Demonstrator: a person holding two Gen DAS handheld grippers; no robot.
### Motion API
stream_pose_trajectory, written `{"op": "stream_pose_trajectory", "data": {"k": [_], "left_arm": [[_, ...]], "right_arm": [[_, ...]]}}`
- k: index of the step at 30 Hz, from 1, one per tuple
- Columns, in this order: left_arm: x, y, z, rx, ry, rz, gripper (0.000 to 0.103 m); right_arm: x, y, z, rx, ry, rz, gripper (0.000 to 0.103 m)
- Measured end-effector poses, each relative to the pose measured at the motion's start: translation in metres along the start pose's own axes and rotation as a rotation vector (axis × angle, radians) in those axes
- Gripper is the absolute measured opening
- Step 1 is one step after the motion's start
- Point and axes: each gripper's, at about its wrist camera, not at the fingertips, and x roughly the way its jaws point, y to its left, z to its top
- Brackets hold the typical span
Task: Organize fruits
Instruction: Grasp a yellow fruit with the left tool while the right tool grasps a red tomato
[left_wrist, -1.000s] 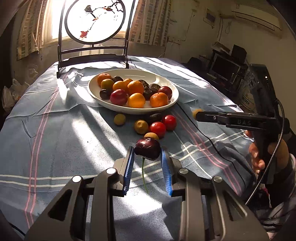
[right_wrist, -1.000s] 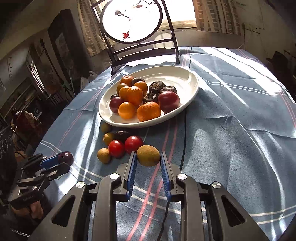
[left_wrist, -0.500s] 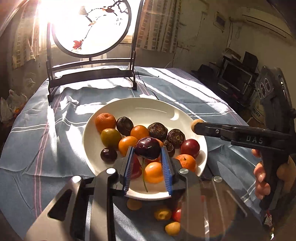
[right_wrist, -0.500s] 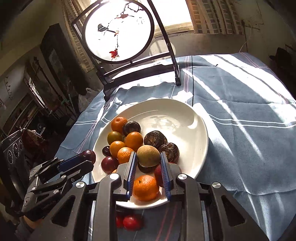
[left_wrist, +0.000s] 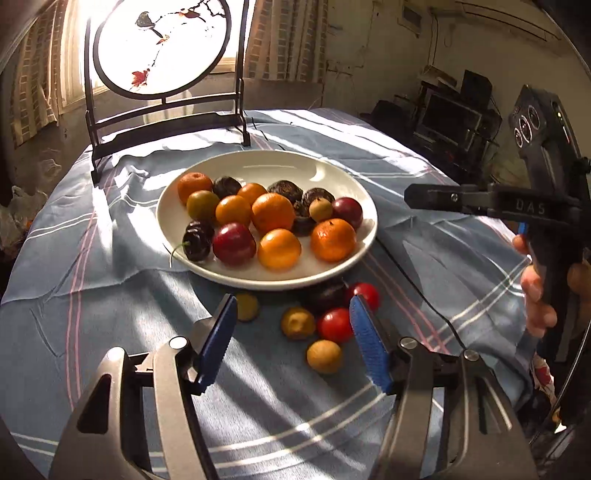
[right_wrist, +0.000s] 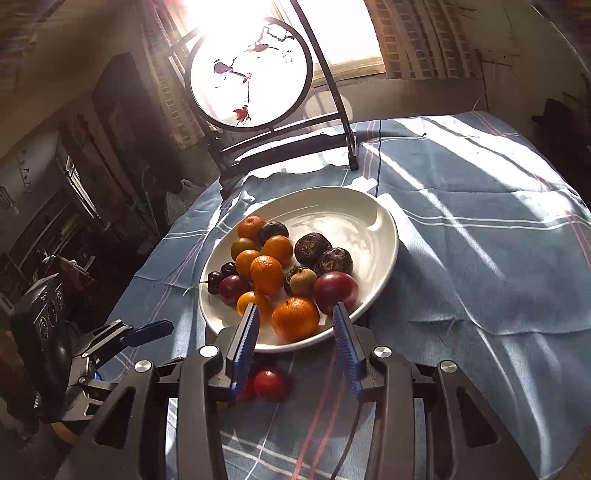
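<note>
A white plate holds several oranges, dark plums and brown fruits. A dark cherry lies at its left rim; a small tan fruit sits among the dark ones. Loose on the blue cloth before the plate are red tomatoes, yellow fruits and a dark fruit. My left gripper is open and empty above the loose fruits. My right gripper is open and empty at the plate's near rim; it also shows in the left wrist view.
A round painted screen on a dark stand stands behind the plate. A thin black cable runs across the cloth right of the plate. The table edge drops off on both sides, with cluttered furniture beyond.
Both grippers opened and drew back from over the plate. The cherry now lies at the plate's left rim and the tan fruit among the dark fruits.
</note>
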Motion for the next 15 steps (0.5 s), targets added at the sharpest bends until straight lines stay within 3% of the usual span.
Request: {"op": "stream_pose_trajectory", "data": {"k": [3, 7, 10, 11, 12, 15], "left_arm": [[0.006, -0.017, -0.021, 0.058, 0.047, 0.013, 0.062], [0.022, -0.025, -0.024, 0.072, 0.092, 0.033, 0.06], [0.035, -0.028, -0.022, 0.097, 0.119, 0.058, 0.047], [0.039, -0.027, -0.022, 0.091, 0.133, 0.055, 0.032], [0.041, -0.025, -0.021, 0.077, 0.136, 0.046, 0.026], [0.034, -0.027, -0.022, 0.085, 0.114, 0.042, 0.025]], "right_arm": [[-0.012, -0.006, -0.021, 0.023, 0.005, 0.001, 0.042], [-0.02, -0.01, -0.041, 0.055, 0.013, 0.021, 0.042], [-0.025, -0.008, -0.049, 0.049, 0.018, 0.024, 0.042], [-0.026, -0.007, -0.051, 0.045, 0.02, 0.023, 0.042], [-0.026, -0.006, -0.052, 0.042, 0.023, 0.021, 0.042], [-0.019, -0.005, -0.052, 0.034, 0.053, 0.014, 0.042]]}}
